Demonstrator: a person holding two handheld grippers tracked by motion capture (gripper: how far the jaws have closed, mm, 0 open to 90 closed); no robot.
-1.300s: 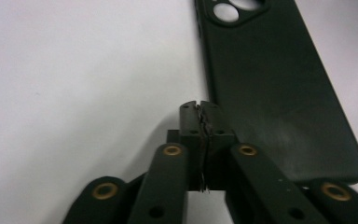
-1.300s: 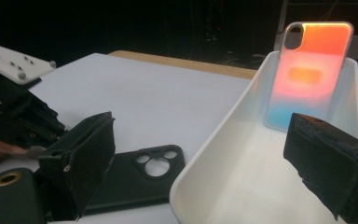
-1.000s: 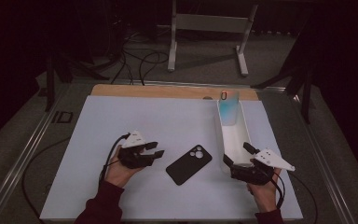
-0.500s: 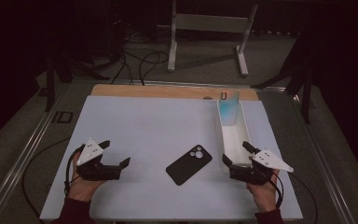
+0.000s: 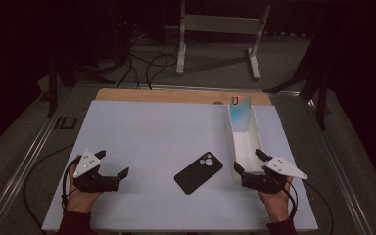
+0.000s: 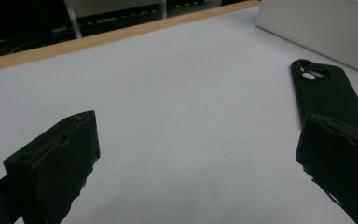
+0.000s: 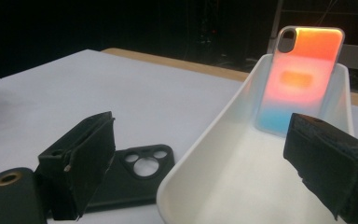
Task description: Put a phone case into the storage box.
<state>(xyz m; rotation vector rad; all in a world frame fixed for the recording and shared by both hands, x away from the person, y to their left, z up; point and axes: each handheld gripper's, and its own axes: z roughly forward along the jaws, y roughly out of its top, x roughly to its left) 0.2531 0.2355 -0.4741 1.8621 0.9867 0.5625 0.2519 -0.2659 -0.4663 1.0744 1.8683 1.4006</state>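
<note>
Left gripper [image 5: 113, 165], jaws apart and empty, rested on the white table [image 5: 147, 132]. Right gripper [image 5: 252, 163], jaws likewise apart and empty, sat at the near end of the tray [image 5: 257, 132]. The black phone [image 5: 199, 172] lay flat between the two grippers, nearer the right one. Beyond the right gripper, a coloured case [image 7: 300, 77] leaned against the tray's far wall.

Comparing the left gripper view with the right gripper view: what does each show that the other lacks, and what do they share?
Left gripper view alone: a long run of the table's wooden far edge. Right gripper view alone: the inside of the white tray, with an orange-to-blue phone case leaning against its far end. Both: the black phone case lying flat, the white table cover, and open black jaws.
</note>
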